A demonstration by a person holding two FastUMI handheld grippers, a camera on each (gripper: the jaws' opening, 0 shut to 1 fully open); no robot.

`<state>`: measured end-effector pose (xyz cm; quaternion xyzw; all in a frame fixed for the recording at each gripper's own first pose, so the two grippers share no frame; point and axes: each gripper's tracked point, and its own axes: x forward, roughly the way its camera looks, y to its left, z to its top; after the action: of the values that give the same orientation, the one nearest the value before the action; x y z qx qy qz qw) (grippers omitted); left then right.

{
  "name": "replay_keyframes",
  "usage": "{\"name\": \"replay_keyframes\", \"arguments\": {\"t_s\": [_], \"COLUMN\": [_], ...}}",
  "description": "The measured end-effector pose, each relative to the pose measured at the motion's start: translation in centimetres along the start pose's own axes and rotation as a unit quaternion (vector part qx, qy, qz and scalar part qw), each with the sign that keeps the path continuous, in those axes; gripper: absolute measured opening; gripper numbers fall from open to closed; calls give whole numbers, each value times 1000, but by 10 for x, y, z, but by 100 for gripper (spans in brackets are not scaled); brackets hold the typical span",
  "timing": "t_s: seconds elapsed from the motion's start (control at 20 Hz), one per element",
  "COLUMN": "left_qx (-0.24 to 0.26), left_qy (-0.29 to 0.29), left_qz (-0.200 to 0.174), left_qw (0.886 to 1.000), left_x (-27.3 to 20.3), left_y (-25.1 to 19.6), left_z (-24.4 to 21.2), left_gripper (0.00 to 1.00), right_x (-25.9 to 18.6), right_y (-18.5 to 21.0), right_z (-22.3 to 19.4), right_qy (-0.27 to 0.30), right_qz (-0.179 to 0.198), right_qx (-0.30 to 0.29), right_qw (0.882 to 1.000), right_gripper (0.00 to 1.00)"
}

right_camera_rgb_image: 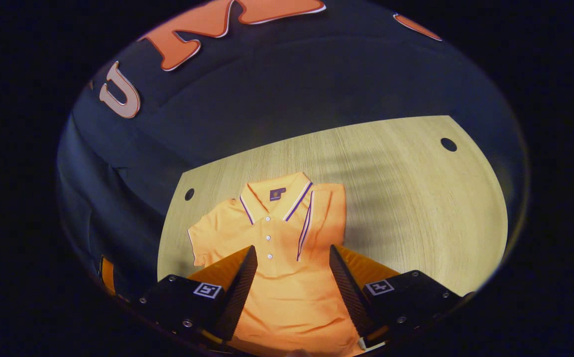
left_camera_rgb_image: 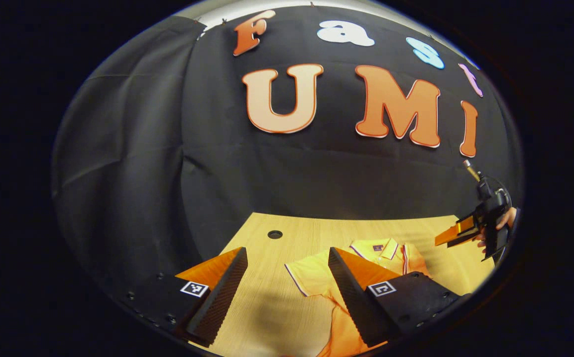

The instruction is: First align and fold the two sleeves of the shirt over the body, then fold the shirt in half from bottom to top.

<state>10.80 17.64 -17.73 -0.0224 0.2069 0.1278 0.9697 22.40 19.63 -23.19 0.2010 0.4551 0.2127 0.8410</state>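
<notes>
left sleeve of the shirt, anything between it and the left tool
Nothing visible. The left sleeve lies spread flat on the bare table, with only wood around it. The left tool is open above that side of the shirt, holding nothing.

We're in a recording booth: black cloth wall (left_camera_rgb_image: 143, 163) draped behind a bare wooden table (right_camera_rgb_image: 416, 198) with cable holes (right_camera_rgb_image: 448, 145).

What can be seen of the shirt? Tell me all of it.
The shirt is an orange short-sleeved polo in a knit-looking fabric, with a striped collar, a buttoned placket and a dark neck label. It lies flat, front up, on the table. One sleeve is folded over the body; the other lies spread out. Nothing grips it.
</notes>
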Motion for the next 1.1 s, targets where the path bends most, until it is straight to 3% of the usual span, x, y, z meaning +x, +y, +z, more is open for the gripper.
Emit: {"name": "replay_keyframes", "arguments": {"t_s": [0.2, 0.35, 0.75, 0.9, 1.05, 1.1], "left_qx": [-9, -18, -39, -45, -69, -75], "left_qy": [67, 145, 291, 344, 405, 424], "left_qz": [-36, -60, -54, -54, -46, -39], "left_qw": [997, 987, 955, 937, 911, 902], "left_x": [57, 96, 165, 181, 195, 197], "left_y": [3, -9, -29, -31, -39, -37], "left_z": [-23, -54, -114, -135, -166, -175], "left_gripper": [100, 100, 98, 98, 99, 95], "right_x": [-44, -82, -171, -200, -220, -225], "right_y": [-13, -24, -61, -65, -66, -68], "right_z": [-2, -10, -14, -17, -26, -30], "right_qy": [-69, -112, -195, -218, -233, -235], "right_qz": [-40, -69, -133, -154, -168, -171], "right_qx": [-4, -15, -31, -49, -53, -47], "right_qw": [997, 991, 971, 962, 956, 956], "right_gripper": [92, 96, 98, 98, 99, 99]}}
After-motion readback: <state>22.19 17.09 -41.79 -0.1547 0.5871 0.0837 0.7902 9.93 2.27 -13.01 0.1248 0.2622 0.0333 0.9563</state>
